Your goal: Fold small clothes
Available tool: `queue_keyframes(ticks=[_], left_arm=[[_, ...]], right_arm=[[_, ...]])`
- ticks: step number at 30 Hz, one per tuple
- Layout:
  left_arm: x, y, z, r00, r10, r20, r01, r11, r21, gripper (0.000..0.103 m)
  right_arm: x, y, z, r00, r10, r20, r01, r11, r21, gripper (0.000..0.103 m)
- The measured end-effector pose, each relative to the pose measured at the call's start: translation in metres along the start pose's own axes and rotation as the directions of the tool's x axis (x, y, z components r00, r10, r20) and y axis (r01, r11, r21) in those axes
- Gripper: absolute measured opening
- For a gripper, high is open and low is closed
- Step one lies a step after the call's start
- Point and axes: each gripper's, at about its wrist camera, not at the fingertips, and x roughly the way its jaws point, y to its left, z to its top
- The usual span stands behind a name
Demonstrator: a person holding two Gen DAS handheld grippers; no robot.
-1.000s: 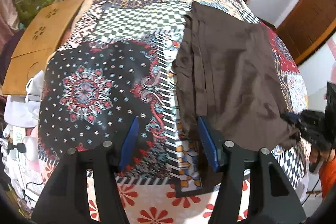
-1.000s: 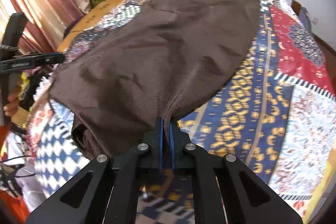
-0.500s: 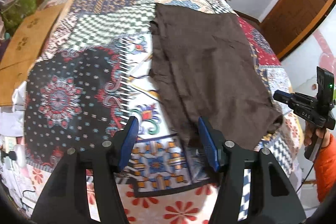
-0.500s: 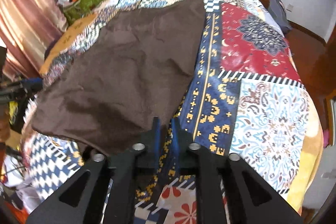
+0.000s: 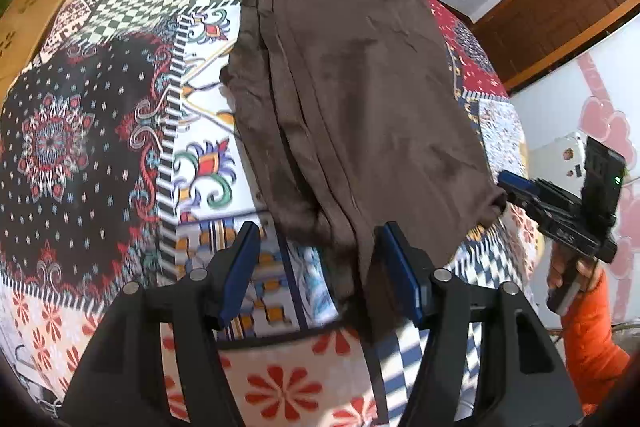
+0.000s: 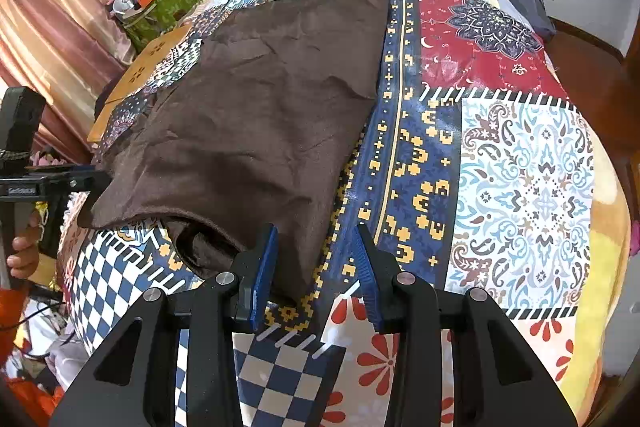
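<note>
A dark brown garment (image 5: 360,99) lies lengthwise on the patchwork bedspread (image 5: 80,131), with folded layers along its left edge. My left gripper (image 5: 320,267) is open, its jaws on either side of the garment's near left corner. In the right wrist view the garment (image 6: 256,115) lies to the upper left. My right gripper (image 6: 316,267) is open and empty over the garment's near right corner, left finger pad (image 6: 266,267) by the cloth. The right gripper also shows in the left wrist view (image 5: 560,211) at the garment's right corner.
A wooden board (image 6: 140,79) and a green bag with clutter (image 6: 168,3) lie at the bed's far left. Pink curtains (image 6: 52,39) hang on the left. A wooden door (image 5: 560,11) stands at the right. The bed's near edge drops off just below the grippers.
My right gripper has opened and let go of the garment's corner. The garment has settled flat on the bed. My left gripper stayed open and came in around the near left corner.
</note>
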Motion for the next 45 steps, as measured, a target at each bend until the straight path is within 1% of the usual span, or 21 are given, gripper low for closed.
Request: queue_keyframes(ticks=[4, 6, 7, 8, 9, 10, 11, 15, 18, 21, 26, 27, 28, 29, 30, 31, 32, 34, 36, 42, 45], left_arm=[[-0.002, -0.011, -0.013, 1.000, 0.013, 0.000, -0.013, 0.999, 0.049, 0.062], [-0.002, -0.021, -0.019, 0.999, 0.043, 0.013, -0.044, 0.995, 0.090, 0.052], [-0.002, -0.024, -0.021, 0.998, 0.057, 0.018, -0.059, 0.993, 0.106, 0.038], [-0.004, -0.027, -0.023, 0.998, 0.062, 0.031, -0.065, 0.991, 0.120, 0.015], [-0.006, -0.030, -0.023, 0.998, 0.052, 0.032, -0.056, 0.990, 0.130, 0.006], [-0.010, -0.032, -0.023, 0.998, 0.046, 0.042, -0.051, 0.990, 0.133, 0.005], [-0.015, -0.033, -0.023, 0.996, 0.047, 0.070, -0.057, 0.989, 0.137, 0.005], [-0.038, -0.039, -0.025, 0.985, 0.060, 0.164, -0.089, 0.981, 0.174, 0.005], [-0.047, -0.037, -0.024, 0.978, 0.069, 0.195, -0.104, 0.979, 0.174, 0.005], [-0.046, -0.028, -0.027, 0.978, 0.092, 0.188, -0.122, 0.981, 0.152, 0.005], [-0.027, -0.007, -0.029, 0.971, 0.180, 0.155, -0.195, 0.977, 0.087, 0.007], [-0.024, -0.004, -0.030, 0.970, 0.194, 0.146, -0.208, 0.975, 0.082, 0.008], [-0.023, -0.001, -0.029, 0.971, 0.199, 0.135, -0.210, 0.975, 0.075, 0.014], [-0.023, 0.004, -0.029, 0.974, 0.190, 0.126, -0.199, 0.978, 0.061, 0.026], [-0.024, 0.008, -0.028, 0.977, 0.176, 0.120, -0.182, 0.982, 0.045, 0.034], [-0.026, 0.012, -0.026, 0.981, 0.154, 0.120, -0.158, 0.987, 0.022, 0.048], [-0.030, 0.014, -0.024, 0.983, 0.134, 0.129, -0.136, 0.991, 0.006, 0.050], [-0.034, 0.017, -0.018, 0.984, 0.111, 0.137, -0.111, 0.994, -0.008, 0.052], [-0.033, 0.018, -0.012, 0.988, 0.086, 0.128, -0.085, 0.996, -0.016, 0.053], [-0.010, 0.015, -0.001, 0.997, 0.049, 0.058, -0.048, 0.999, -0.019, 0.054], [-0.015, 0.016, 0.000, 0.997, 0.025, 0.075, -0.023, 0.999, -0.034, 0.054]], right_arm=[[0.002, 0.005, -0.003, 1.000, 0.001, 0.000, -0.001, 1.000, -0.013, 0.035], [0.004, 0.007, -0.003, 1.000, -0.005, -0.001, 0.005, 1.000, -0.023, 0.035], [0.004, 0.009, -0.004, 1.000, -0.005, 0.000, 0.005, 1.000, -0.027, 0.035], [0.004, 0.010, -0.005, 1.000, -0.004, 0.003, 0.004, 1.000, -0.029, 0.035], [0.003, 0.011, -0.006, 1.000, -0.002, 0.005, 0.002, 1.000, -0.029, 0.035], [0.002, 0.011, -0.007, 1.000, 0.002, 0.007, -0.002, 1.000, -0.029, 0.035], [0.001, 0.011, -0.007, 1.000, 0.003, 0.009, -0.003, 1.000, -0.027, 0.035], [-0.005, 0.012, -0.007, 1.000, -0.002, 0.020, 0.003, 1.000, -0.028, 0.035], [-0.011, 0.011, -0.006, 0.999, -0.020, 0.038, 0.022, 0.999, -0.035, 0.035], [-0.014, 0.011, -0.005, 0.999, -0.023, 0.044, 0.024, 0.999, -0.031, 0.035], [-0.012, 0.013, -0.007, 0.999, -0.015, 0.041, 0.016, 0.999, -0.030, 0.035], [-0.011, 0.014, -0.008, 0.999, -0.012, 0.037, 0.014, 1.000, -0.028, 0.035], [-0.010, 0.015, -0.008, 0.999, -0.010, 0.033, 0.011, 1.000, -0.027, 0.036], [-0.009, 0.016, -0.009, 1.000, -0.008, 0.029, 0.009, 1.000, -0.025, 0.039], [-0.009, 0.016, -0.010, 1.000, -0.005, 0.029, 0.005, 1.000, -0.023, 0.044], [-0.009, 0.017, -0.009, 0.999, -0.003, 0.032, 0.003, 1.000, -0.020, 0.045], [-0.010, 0.017, -0.009, 0.999, 0.000, 0.039, 0.000, 1.000, -0.017, 0.046], [-0.011, 0.019, -0.008, 0.999, 0.008, 0.047, -0.007, 1.000, -0.013, 0.046], [-0.012, 0.020, -0.008, 0.999, 0.014, 0.052, -0.014, 1.000, -0.009, 0.046], [-0.005, 0.029, -0.010, 0.998, 0.038, 0.040, -0.037, 0.999, -0.025, 0.049], [0.003, 0.031, -0.010, 0.999, 0.048, 0.021, -0.047, 0.999, -0.022, 0.049]])
